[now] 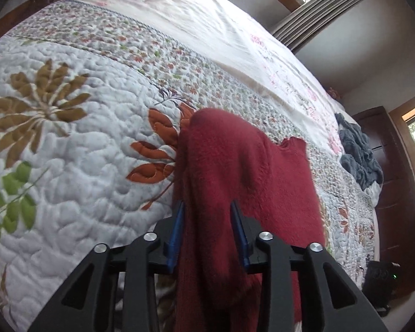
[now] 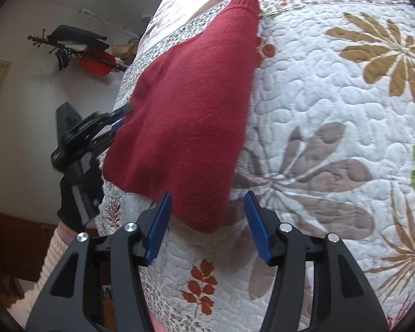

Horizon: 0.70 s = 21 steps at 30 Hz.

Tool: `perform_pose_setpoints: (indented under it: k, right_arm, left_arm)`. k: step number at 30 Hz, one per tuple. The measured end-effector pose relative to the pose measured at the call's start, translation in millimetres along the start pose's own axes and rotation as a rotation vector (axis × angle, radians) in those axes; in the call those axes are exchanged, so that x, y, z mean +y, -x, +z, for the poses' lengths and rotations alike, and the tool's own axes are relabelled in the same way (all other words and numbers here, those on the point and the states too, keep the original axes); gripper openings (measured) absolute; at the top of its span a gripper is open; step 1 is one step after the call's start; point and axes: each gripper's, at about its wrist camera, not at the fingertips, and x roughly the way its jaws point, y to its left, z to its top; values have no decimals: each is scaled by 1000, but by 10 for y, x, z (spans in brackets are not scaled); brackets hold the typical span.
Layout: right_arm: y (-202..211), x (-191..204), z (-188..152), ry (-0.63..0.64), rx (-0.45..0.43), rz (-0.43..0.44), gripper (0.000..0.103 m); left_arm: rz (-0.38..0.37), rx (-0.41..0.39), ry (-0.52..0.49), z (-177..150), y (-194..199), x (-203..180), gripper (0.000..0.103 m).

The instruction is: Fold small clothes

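A small red knit sweater (image 2: 191, 105) lies on the floral quilt (image 2: 318, 105), its ribbed cuff (image 2: 244, 1) pointing to the far side. In the left wrist view the red sweater (image 1: 235, 166) bunches up into a hump and fills the gap between the blue pads of my left gripper (image 1: 207, 207), which grips it. The same left gripper (image 2: 119, 119) shows at the sweater's left edge, held by a black-gloved hand (image 2: 77, 193). My right gripper (image 2: 207, 202) stands open over the sweater's near corner, its pads clear of the cloth.
The quilt (image 1: 69, 152) covers a bed that drops off at the near side. A grey crumpled garment (image 1: 359, 155) lies at the far right of the bed, near a dark wooden cabinet (image 1: 393, 193). Beyond the bed's left edge stands a white wall with a coat rack (image 2: 77, 47).
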Motion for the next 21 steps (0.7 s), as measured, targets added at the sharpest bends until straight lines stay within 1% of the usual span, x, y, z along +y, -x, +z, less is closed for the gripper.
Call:
perform_pose_setpoints:
  k: [2,4,5,7,9,12,13,14,15,16,17,18,21]
  right_arm:
    - [-30,18,8,-7,5,16,57]
    - [-77,1,31,-33,12,38,59]
    - [-98,-13,35,-49,14,48,60]
    - [-163,-39,44,-77,23,72,60]
    - [-245,-38,37,-86,39,66,60]
    - [-373,-26,22,-81,70,27,59]
    - [-410,-24,25,-81,79,25,59]
    - [-446,-22,32,-84,90,25,51]
    - [-461,-19,39,-86,95,27,35]
    - [-460,-4,50,-84,97,20,33]
    - [-442,20,59,-78,95,17,27]
    - [-396,55,61,-68,85,27,24]
    - [-254,100,39,-46,54,55,20]
  left_arm:
    - [-11,1,-22,-164,183,-34,47]
    - [-22,11,-35,-315,283,-72,52]
    - [-37,20,-40,-424,334,-94,53]
    - [-44,30,-45,-559,375,-122,56]
    - [-47,33,-47,-656,381,-142,56]
    - [-30,19,-47,-736,352,-143,54]
    - [-24,20,-45,-741,329,-140,44]
    - [-23,29,-40,-746,299,-128,34]
    - [-21,42,-29,-742,257,-107,20]
    - [-13,46,-18,-733,239,-87,17]
    - [-19,44,-6,-724,240,-68,15]
    - [-47,39,18,-718,264,-37,13]
    - [-86,29,48,-744,319,69,12]
